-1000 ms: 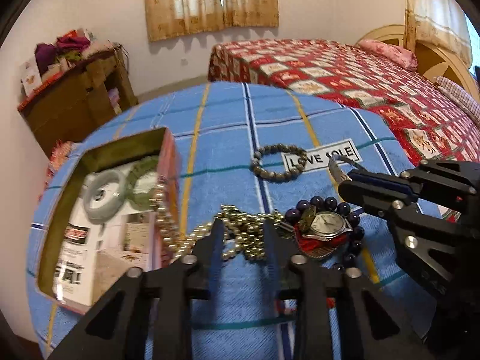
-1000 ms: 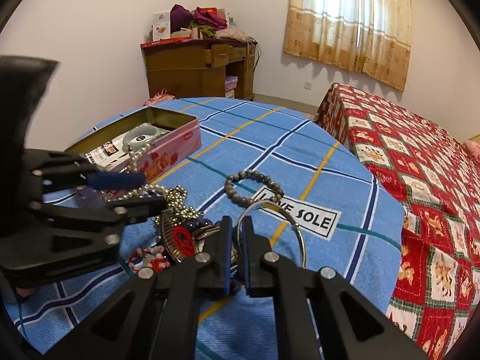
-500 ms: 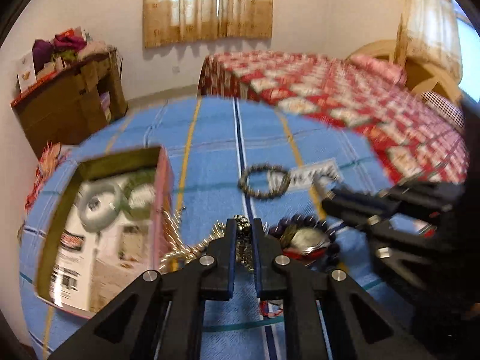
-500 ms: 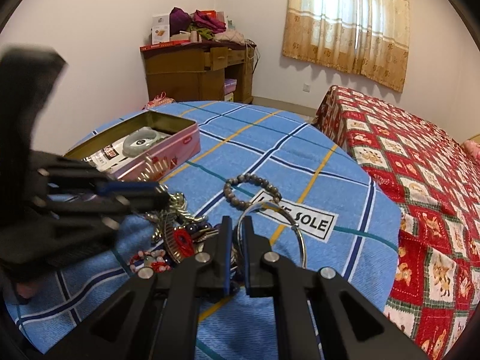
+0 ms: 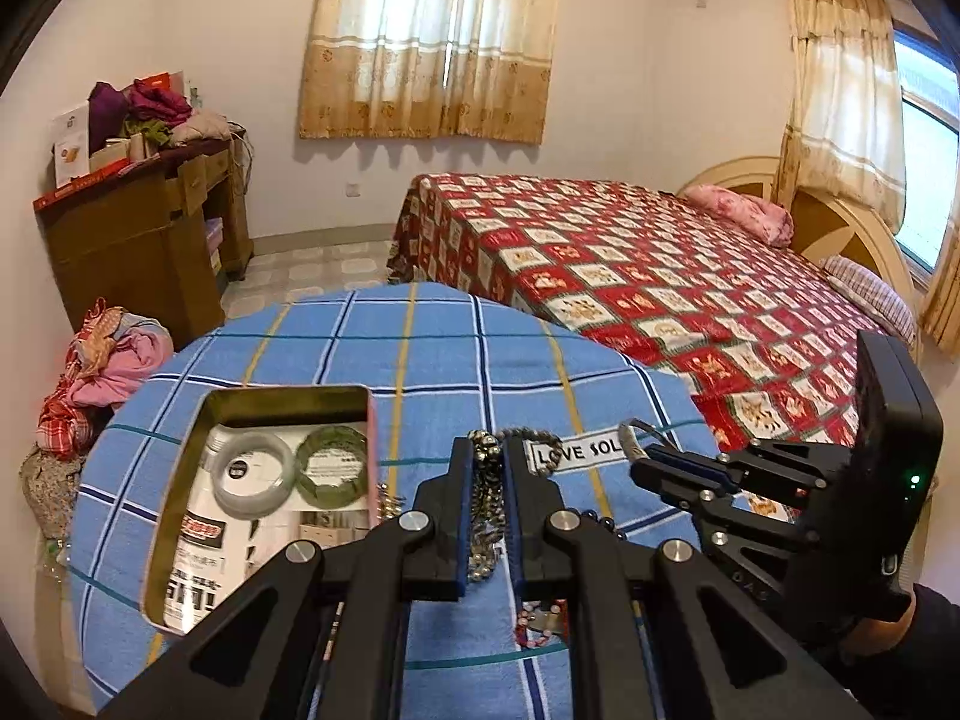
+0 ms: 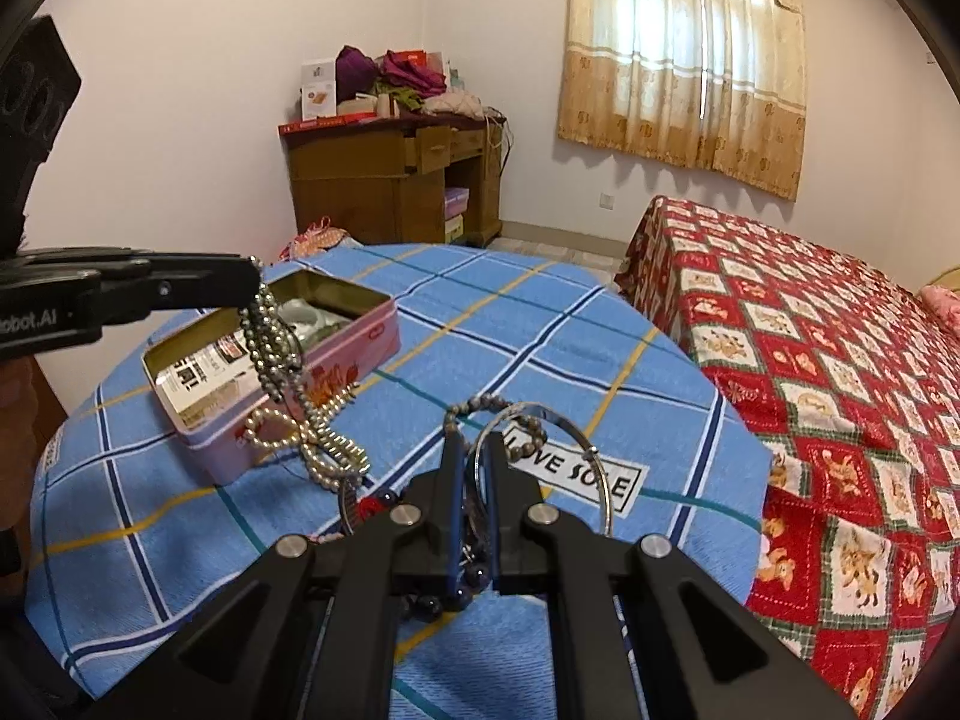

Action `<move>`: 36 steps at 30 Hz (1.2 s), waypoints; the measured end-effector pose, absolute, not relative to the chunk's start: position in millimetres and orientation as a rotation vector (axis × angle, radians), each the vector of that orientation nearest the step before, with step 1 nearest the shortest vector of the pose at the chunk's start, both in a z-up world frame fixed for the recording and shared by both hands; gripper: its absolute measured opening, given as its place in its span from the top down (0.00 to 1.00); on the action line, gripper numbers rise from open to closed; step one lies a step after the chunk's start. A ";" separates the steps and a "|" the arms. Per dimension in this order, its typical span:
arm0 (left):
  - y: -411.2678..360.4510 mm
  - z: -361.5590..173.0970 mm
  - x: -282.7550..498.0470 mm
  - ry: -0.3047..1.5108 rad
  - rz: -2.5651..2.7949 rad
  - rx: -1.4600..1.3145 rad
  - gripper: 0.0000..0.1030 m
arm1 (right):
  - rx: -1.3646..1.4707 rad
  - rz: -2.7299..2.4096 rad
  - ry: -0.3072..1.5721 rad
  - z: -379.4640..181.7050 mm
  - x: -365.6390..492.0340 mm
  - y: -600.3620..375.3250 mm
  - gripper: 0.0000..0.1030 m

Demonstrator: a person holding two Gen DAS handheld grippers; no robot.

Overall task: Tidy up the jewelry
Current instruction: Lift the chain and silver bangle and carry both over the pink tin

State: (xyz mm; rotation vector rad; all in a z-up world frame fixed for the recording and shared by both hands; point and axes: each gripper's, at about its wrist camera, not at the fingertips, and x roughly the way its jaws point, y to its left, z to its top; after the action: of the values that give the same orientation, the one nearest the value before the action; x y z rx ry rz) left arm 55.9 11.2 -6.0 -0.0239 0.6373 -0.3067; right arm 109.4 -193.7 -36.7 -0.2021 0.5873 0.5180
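The left hand-held gripper (image 5: 486,480) is clamped on a long strand of small pale metallic beads (image 6: 282,372), lifted so it drapes over the near wall of the open pink rectangular tin (image 6: 336,354) near the worktop's left edge. The right hand-held gripper (image 6: 471,468) pinches a thin silver wire bangle (image 6: 600,468) over the blue checked woven cloth (image 6: 540,324).

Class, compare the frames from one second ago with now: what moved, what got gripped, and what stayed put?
The left gripper closed on the pearl necklace and lifted it up; its tail still trails on the tablecloth. The right gripper stayed clamped on the silver bangle. The tin didn't move.
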 end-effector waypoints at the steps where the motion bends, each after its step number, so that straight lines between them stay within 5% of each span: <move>1: 11.7 -4.4 55.3 0.633 -0.304 -0.024 0.92 | -0.200 0.521 0.585 -35.4 109.4 -193.8 0.92; 36: 67.8 43.2 75.5 0.521 -0.179 -0.005 0.92 | -0.256 0.679 0.527 1.3 118.1 -134.9 0.92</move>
State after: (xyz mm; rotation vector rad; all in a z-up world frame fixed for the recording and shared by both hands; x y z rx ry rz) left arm 75.5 67.8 43.2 -0.0046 0.5211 -0.1795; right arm 118.1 -134.9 1.3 -0.2557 0.5266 0.6785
